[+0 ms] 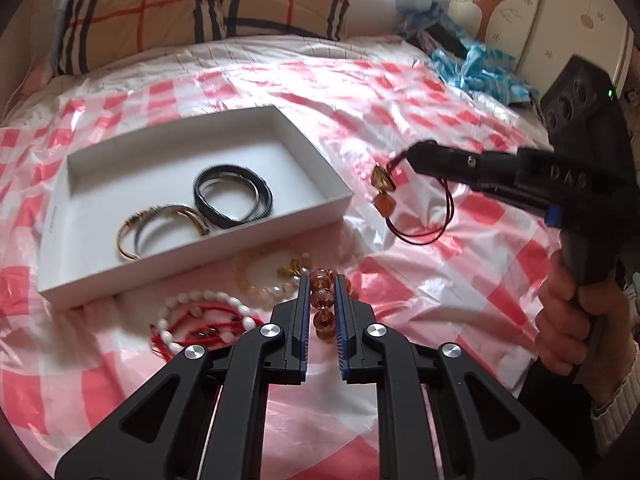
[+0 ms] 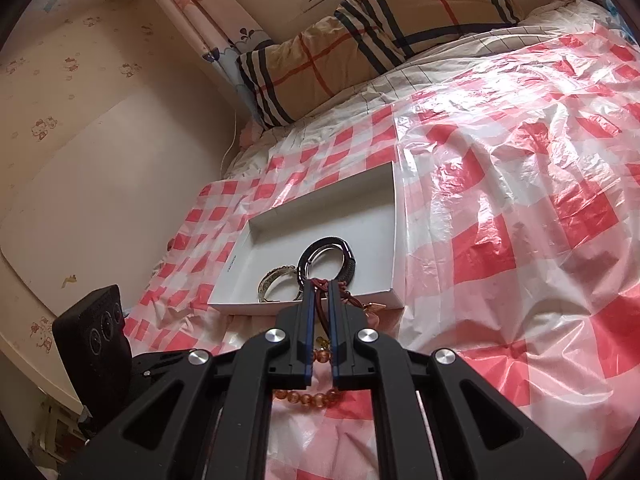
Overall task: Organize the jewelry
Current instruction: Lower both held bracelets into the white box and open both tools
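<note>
1. now: carry the dark red cord bracelet [image 1: 416, 216] leftward, clear over the near wall of the white box [image 1: 336, 200], before letting go.
2. keep the dangling amber stones above the rim; likely to snag on the wall if brought across too low.
3. lower into the bare floor at the box's far end, away from the black bangle [image 1: 234, 194] and the gold-and-silver bangle [image 1: 160, 226] already lying inside, touching each other.
4. release only once the cord loop hangs slack over the box floor; light and floppy, so probably prone to swing.
5. right tool [image 1: 416, 156]: closed right down, pinching the cord at its tips, loop and stones hanging free above the bed near the box's right corner.
6. left tool [image 1: 322, 288]: closed almost fully around the amber bead bracelet [image 1: 322, 300], beads sitting between the blue pads on the checked plastic sheet [image 1: 440, 300]; seemingly gripped, not visibly lifted.
7. lift that string straight up and slowly; heavy round beads, apt to slip through a narrow pinch.
8. left on the sheet just in front of the box: pale bead bracelet [image 1: 272, 272], white bead bracelet [image 1: 208, 312] and red string bracelet [image 1: 192, 328], lying overlapped.
9. mind the slick, crinkled plastic under everything; small pieces liable to slide when nudged.
</note>
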`<state>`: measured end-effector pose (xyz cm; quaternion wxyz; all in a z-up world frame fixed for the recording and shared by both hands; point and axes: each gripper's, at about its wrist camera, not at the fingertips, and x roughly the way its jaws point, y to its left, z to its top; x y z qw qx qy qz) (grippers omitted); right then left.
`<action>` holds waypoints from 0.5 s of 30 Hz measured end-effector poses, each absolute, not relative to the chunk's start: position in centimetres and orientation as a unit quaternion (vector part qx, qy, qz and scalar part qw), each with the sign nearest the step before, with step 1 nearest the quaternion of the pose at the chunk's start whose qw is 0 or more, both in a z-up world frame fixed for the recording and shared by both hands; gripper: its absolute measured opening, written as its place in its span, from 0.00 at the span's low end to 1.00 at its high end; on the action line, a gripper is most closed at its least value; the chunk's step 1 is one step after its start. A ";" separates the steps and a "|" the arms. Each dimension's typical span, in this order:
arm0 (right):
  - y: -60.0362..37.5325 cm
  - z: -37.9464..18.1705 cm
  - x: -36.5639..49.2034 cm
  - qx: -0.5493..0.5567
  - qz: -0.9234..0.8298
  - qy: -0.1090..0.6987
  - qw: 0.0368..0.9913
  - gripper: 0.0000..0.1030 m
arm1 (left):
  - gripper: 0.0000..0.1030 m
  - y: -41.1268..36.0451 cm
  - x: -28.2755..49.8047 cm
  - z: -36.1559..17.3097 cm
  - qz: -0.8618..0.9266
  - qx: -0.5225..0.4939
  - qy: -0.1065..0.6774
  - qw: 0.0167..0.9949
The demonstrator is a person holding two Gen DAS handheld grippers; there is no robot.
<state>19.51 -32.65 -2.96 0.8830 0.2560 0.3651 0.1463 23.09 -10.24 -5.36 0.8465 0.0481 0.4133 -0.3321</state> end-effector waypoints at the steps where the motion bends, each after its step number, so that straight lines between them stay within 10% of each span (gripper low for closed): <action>1: -32.6 -2.9 19.5 0.255 0.147 0.363 0.884 0.07 | 0.10 -9.9 23.2 -5.0 -0.332 0.045 0.408 0.849; 15: -31.7 -2.4 19.9 0.254 0.172 0.350 0.885 0.07 | 0.10 -8.3 24.2 -1.5 -0.340 0.018 0.377 0.861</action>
